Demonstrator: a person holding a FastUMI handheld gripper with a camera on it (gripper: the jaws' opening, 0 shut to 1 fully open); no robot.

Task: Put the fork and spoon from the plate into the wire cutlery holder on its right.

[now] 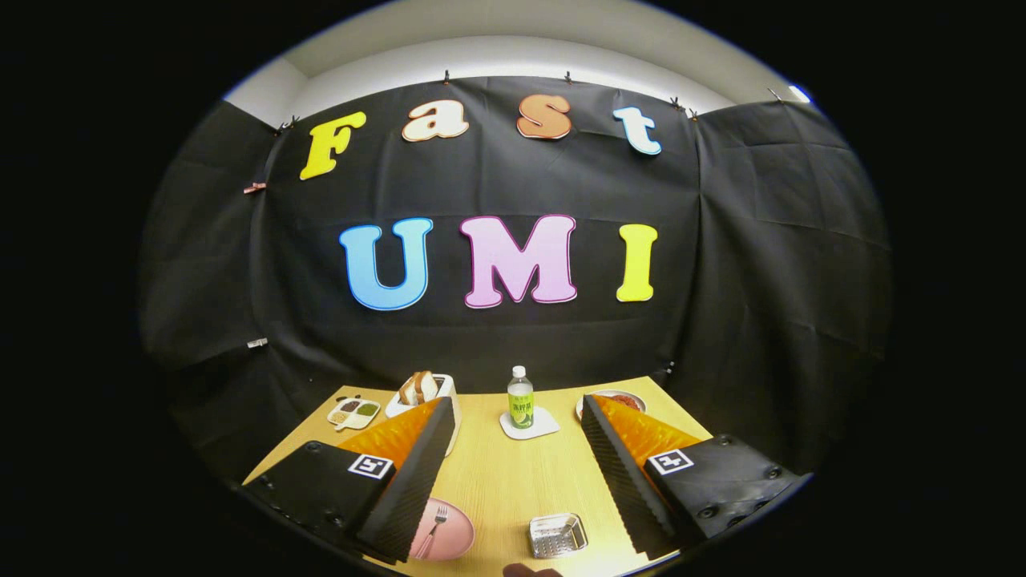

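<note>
1. Furthest left, beyond your left finger, sits a small divided dish (353, 412) near the far corner of the wooden table (513, 473); just right of it stands a toaster (429, 393) with bread slices. Neither matters to the move.
2. The pink plate (446, 530) lies low and close, partly tucked under your left finger. The fork (434, 529) rests on it, tines pointing away from you, handle running back toward the finger. You cannot make out the spoon from here; it may be hidden under that finger.
3. Your gripper (513, 449) is spread wide and holds nothing. The fork lies down and to the left of the gap, so my read is that you need to drop and shift left.
4. Ahead, between the fingers, a bottle (520, 398) stands on a white coaster (529, 423), well beyond the work.
5. The wire cutlery holder (558, 535) sits right of the plate, apart from it, with bare table between.
6. Beyond the right finger, a red-filled plate (617, 398) peeks out.
</note>
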